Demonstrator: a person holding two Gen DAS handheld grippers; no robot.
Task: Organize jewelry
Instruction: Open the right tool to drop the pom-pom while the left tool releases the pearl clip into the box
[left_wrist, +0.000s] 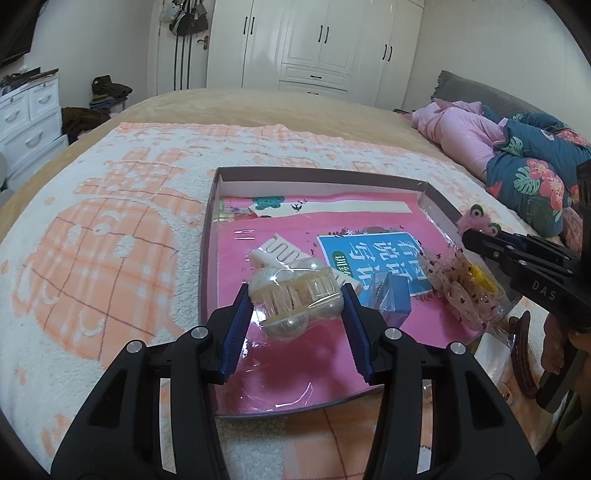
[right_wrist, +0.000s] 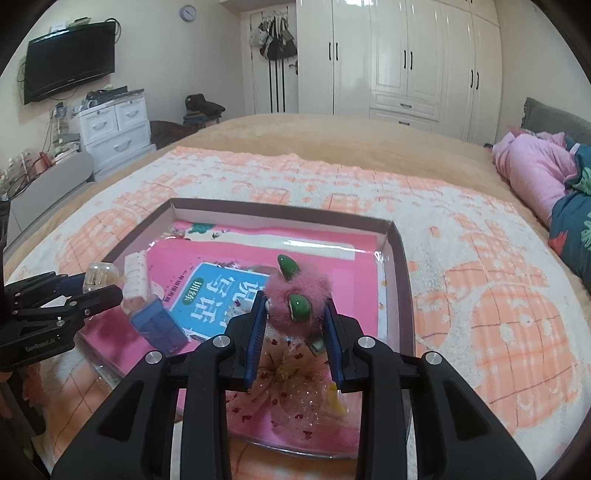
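My left gripper (left_wrist: 295, 295) is shut on a clear pearl hair claw (left_wrist: 291, 299) and holds it over the near left of the brown box lid (left_wrist: 221, 173), which is lined with a pink book. My right gripper (right_wrist: 295, 310) is shut on a pink furry hair clip with green eyes (right_wrist: 295, 295), above the lid's right side. In the left wrist view the right gripper (left_wrist: 469, 236) enters from the right with the furry clip (left_wrist: 476, 218). In the right wrist view the left gripper (right_wrist: 107, 288) shows at the left with the claw (right_wrist: 98, 277).
In the lid lie a white hair claw (left_wrist: 275, 251), a small blue box (left_wrist: 391, 291) and a sheer speckled pink bow (right_wrist: 295, 391). The lid sits on a peach and white blanket (left_wrist: 110, 240) on the bed. Bedding (left_wrist: 524, 162) is piled at the right.
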